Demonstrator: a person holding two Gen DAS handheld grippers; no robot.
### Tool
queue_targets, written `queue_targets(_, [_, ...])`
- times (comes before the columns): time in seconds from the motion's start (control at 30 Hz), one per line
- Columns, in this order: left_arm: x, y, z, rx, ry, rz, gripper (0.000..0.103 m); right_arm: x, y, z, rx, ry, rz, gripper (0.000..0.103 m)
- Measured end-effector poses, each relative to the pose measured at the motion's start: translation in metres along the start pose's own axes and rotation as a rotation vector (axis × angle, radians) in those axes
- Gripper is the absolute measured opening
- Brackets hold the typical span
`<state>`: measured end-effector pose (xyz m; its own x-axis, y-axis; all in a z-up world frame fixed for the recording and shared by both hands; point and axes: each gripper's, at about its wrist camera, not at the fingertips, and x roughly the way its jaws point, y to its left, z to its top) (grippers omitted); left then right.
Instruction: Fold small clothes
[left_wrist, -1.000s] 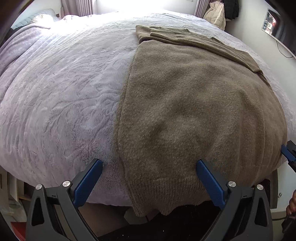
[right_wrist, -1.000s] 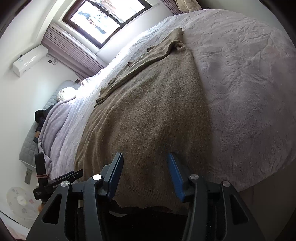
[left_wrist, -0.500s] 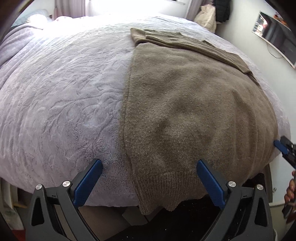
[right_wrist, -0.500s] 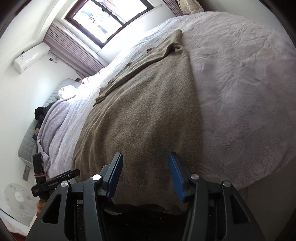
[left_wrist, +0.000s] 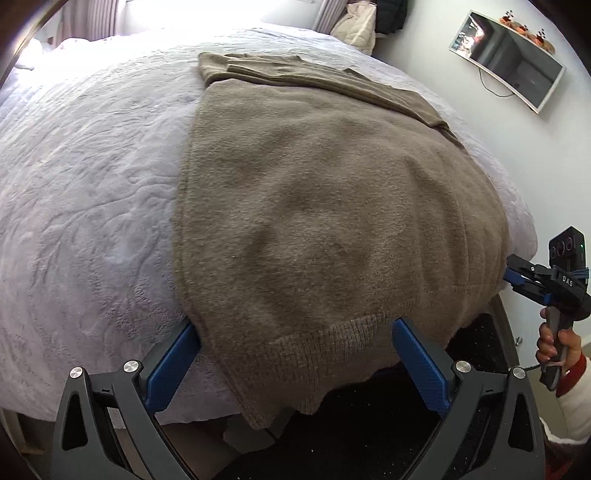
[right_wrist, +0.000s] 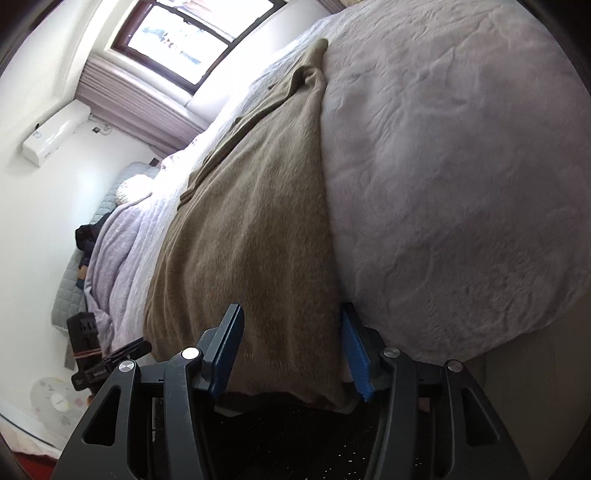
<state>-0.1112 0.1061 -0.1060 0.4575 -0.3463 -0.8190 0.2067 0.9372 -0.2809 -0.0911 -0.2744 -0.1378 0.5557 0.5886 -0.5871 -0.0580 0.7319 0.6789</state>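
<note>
The brown sweater (left_wrist: 332, 221) lies flat on the pale bedspread (left_wrist: 92, 184), ribbed hem draped over the near edge. The left gripper (left_wrist: 295, 354) is wide open, its fingers straddling the hem's left corner. The right gripper (right_wrist: 291, 350) has just been opening and brackets the hem's right corner; whether its pads touch the knit is hard to tell.

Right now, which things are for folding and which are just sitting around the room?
For the folding:
brown sweater spread on the bed
left gripper, open at the hem
right gripper, open at the other hem corner

Just around:
wall screen
window
air conditioner
clothes hanging in the corner
</note>
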Motion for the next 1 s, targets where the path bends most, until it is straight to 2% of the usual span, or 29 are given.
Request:
queue_targets(0.17, [0.002, -0.003, 0.004, -0.010, -0.001, -0.018, 0.102, 0.006, 0.005, 0.000, -0.019, 0.027, 0.042, 0.060])
queue_targets(0.4, [-0.003, -0.005, 0.007, -0.038, -0.010, -0.210, 0.102, 0.015, 0.021, 0.000, -0.065, 0.073, 0.211, 0.060])
queue_targets(0.47, [0.000, -0.006, 0.008, -0.044, -0.006, -0.252, 0.102, 0.022, 0.025, 0.000, -0.086, 0.102, 0.228, 0.060])
queue_targets(0.63, [0.014, -0.016, 0.010, -0.005, 0.016, -0.216, 0.102, 0.050, 0.018, -0.005, -0.072, 0.187, 0.233, 0.060])
queue_targets(0.8, [0.014, -0.028, 0.010, 0.032, 0.022, -0.175, 0.102, 0.060, 0.016, -0.011, -0.049, 0.193, 0.254, 0.060])
queue_targets(0.83, [0.014, -0.029, 0.011, 0.035, 0.024, -0.169, 0.100, 0.061, 0.016, -0.012, -0.040, 0.196, 0.257, 0.060])
queue_targets(1.0, [0.016, -0.036, 0.017, 0.036, 0.037, -0.153, 0.075, 0.064, 0.012, -0.018, -0.006, 0.222, 0.269, 0.060])
